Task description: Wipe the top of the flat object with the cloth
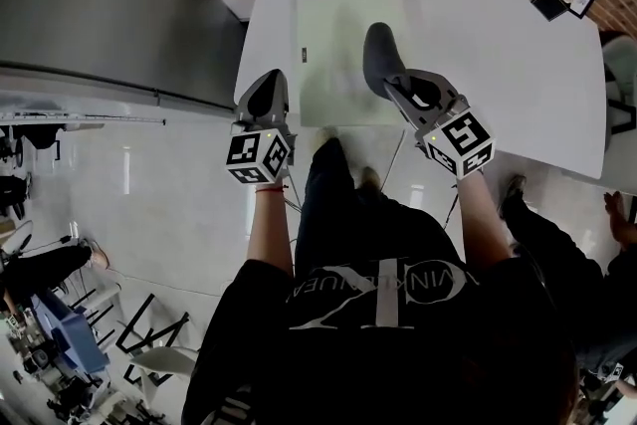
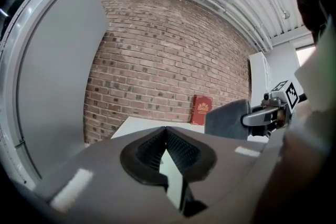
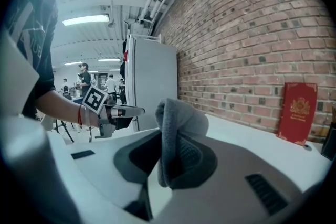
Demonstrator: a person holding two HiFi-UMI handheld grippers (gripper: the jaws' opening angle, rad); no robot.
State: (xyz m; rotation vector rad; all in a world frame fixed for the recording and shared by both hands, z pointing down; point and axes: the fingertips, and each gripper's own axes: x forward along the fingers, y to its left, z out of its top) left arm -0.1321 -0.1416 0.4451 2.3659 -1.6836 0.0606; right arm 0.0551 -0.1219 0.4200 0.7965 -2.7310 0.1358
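Table [image 1: 518, 65]: one cloth [image 1: 381, 55], one flat object [image 1: 333, 65]

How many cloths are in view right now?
1: the grey cloth, clamped in the right gripper, over the pale flat object on the white table. None visible elsewhere.

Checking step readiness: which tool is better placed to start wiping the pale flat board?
Right. The right tool grips the grey cloth over the pale board; the left tool is shut, empty, beside the board.
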